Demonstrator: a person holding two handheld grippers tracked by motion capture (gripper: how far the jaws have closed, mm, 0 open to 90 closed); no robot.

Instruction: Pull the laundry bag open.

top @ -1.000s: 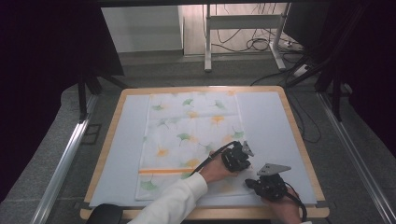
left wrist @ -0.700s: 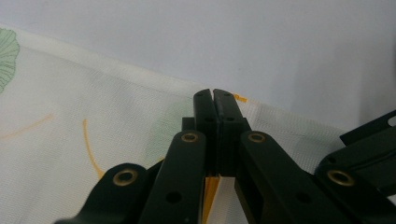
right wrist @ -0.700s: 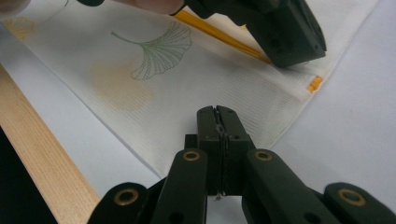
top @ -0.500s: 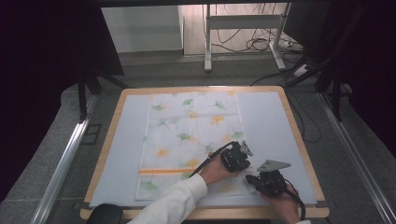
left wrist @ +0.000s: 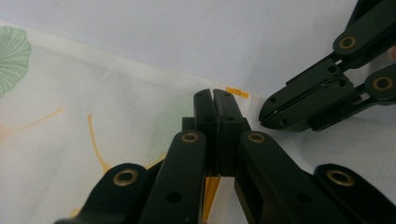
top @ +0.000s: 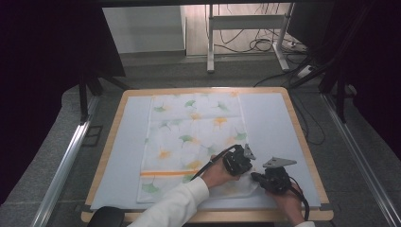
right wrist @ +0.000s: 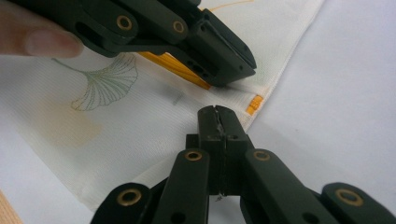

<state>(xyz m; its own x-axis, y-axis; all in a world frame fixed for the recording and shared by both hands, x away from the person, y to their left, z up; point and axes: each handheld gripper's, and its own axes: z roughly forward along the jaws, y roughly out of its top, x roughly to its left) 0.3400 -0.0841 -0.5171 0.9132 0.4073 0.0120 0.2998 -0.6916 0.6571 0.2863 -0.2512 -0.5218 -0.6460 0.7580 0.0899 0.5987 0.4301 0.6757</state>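
Note:
A white cloth (top: pixel 194 132) printed with green and orange ginkgo leaves lies flat on a pale blue mat (top: pixel 269 118). An orange stripe (top: pixel 161 173) runs near its front edge. Both grippers meet at the cloth's near right corner. My left gripper (top: pixel 247 154) points right, its jaws pressed together on a fold of cloth (left wrist: pixel 70 140), with orange fabric showing between them. In its own view the left gripper (left wrist: pixel 213 93) faces the right gripper (left wrist: pixel 270 112). My right gripper (right wrist: pixel 217 110) is shut on the cloth edge (right wrist: pixel 116 126), just below the left gripper (right wrist: pixel 247 65).
The mat sits on a wooden-rimmed table (top: pixel 302 142). A small orange tag (right wrist: pixel 254 103) marks the cloth's corner. A white sleeve (top: pixel 175 203) crosses the table's front edge. Metal rails (top: pixel 66 161) flank the table, and cables (top: pixel 265 45) lie on the floor behind.

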